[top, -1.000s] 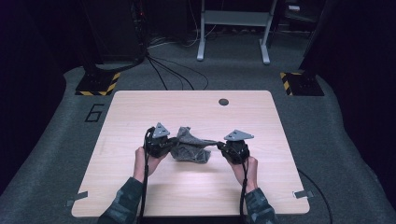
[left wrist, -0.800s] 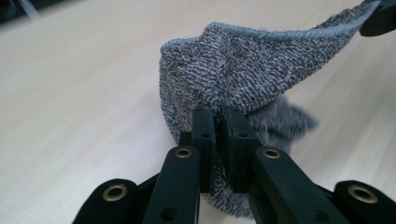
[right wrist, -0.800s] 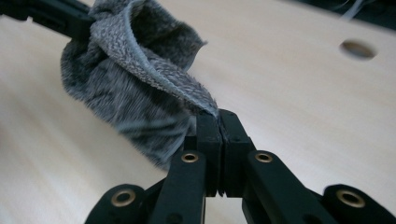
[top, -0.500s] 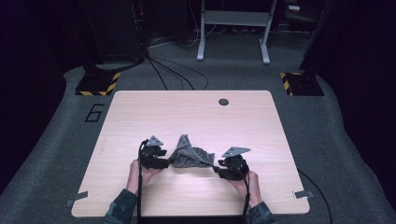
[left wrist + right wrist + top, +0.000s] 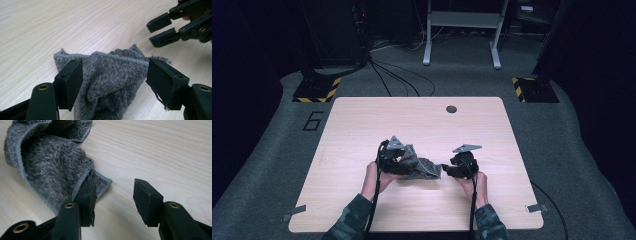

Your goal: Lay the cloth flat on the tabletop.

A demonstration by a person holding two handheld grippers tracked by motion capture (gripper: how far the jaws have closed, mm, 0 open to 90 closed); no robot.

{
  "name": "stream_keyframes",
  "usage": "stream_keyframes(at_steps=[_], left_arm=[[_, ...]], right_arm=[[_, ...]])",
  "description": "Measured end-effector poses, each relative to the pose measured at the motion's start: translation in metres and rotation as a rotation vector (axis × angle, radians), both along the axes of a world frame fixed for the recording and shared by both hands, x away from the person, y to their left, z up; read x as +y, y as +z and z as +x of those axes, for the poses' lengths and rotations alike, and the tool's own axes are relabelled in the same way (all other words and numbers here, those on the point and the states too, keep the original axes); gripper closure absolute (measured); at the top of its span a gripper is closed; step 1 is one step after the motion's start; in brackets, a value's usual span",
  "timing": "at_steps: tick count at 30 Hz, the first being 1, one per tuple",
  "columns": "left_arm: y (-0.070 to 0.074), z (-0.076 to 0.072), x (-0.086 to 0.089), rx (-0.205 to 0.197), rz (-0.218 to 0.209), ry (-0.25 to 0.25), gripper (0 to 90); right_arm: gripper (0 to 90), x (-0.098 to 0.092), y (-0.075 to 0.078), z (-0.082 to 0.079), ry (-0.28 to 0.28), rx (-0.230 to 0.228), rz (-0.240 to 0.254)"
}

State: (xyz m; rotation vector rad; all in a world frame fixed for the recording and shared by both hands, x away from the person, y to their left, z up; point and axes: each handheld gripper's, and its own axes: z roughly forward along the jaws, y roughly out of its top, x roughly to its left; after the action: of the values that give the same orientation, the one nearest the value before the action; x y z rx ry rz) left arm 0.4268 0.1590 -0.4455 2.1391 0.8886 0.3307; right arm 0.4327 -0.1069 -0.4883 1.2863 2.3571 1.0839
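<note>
A crumpled grey terry cloth (image 5: 421,168) lies on the wooden table (image 5: 362,125) between my two grippers. My left gripper (image 5: 404,163) is at the cloth's left end. In the left gripper view its jaws have just been opening and stand apart, with the cloth (image 5: 112,77) bunched loosely between them. My right gripper (image 5: 447,170) is at the cloth's right end. Its jaws have just been opening too, and the gap between them is bare. A corner of the cloth (image 5: 50,162) rests against its left jaw. The right gripper (image 5: 163,30) also shows far off in the left gripper view.
A small dark round hole (image 5: 451,109) sits near the table's far edge. Tape strips (image 5: 293,214) mark the front corners. On the floor beyond are cables, two hazard-striped bases (image 5: 317,91) and a metal stand (image 5: 462,20).
Both grippers held the cloth a second ago and have let go. Their jaws now stand apart, and the cloth has slumped onto the table between them.
</note>
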Motion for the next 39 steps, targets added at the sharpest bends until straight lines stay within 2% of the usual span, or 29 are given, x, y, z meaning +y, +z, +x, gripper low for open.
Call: stream_keyframes(at_steps=[1,2,6,7,8,9,14,17,19,24,31,34,39], left_arm=[[-0.002,0.002,-0.003,0.005,0.011,0.006,28.7],[-0.003,0.003,-0.004,0.012,0.012,0.011,28.7],[-0.010,0.009,-0.004,0.041,0.024,0.029,32.9],[-0.012,0.010,-0.003,0.051,0.022,0.034,36.8],[-0.014,0.011,-0.002,0.063,0.021,0.030,42.2],[-0.016,0.012,-0.001,0.064,0.022,0.031,47.3],[-0.029,0.014,0.006,0.112,-0.013,0.019,75.6],[-0.031,0.015,0.011,0.113,-0.027,0.019,82.1],[-0.029,0.014,0.013,0.107,-0.026,0.020,83.2],[-0.024,0.014,0.023,0.085,-0.028,0.033,82.8],[-0.022,0.017,0.046,0.087,-0.043,0.066,82.2],[-0.023,0.018,0.055,0.096,-0.051,0.078,81.7],[-0.029,0.016,0.067,0.145,-0.057,0.063,80.6]], right_arm=[[53.5,0.006,-0.002,0.002,-0.005,0.011,-0.008],[54.7,0.010,-0.004,0.004,0.000,-0.001,-0.017],[58.0,0.021,-0.010,0.010,-0.012,0.008,-0.039],[60.0,0.022,-0.012,0.012,0.002,0.006,-0.058],[62.2,0.027,-0.014,0.011,-0.016,0.017,-0.059],[64.6,0.028,-0.017,0.013,-0.012,0.008,-0.068],[76.6,0.032,-0.024,0.011,-0.015,0.012,-0.095],[84.2,0.032,-0.024,0.011,-0.008,-0.005,-0.101],[87.3,0.033,-0.024,0.010,-0.005,-0.011,-0.113],[88.4,0.030,-0.023,0.009,-0.016,-0.016,-0.121],[88.6,0.018,-0.023,0.010,-0.044,-0.024,-0.144],[88.6,0.010,-0.023,0.010,-0.062,-0.023,-0.150],[88.5,-0.006,-0.022,0.010,-0.105,-0.022,-0.166]])
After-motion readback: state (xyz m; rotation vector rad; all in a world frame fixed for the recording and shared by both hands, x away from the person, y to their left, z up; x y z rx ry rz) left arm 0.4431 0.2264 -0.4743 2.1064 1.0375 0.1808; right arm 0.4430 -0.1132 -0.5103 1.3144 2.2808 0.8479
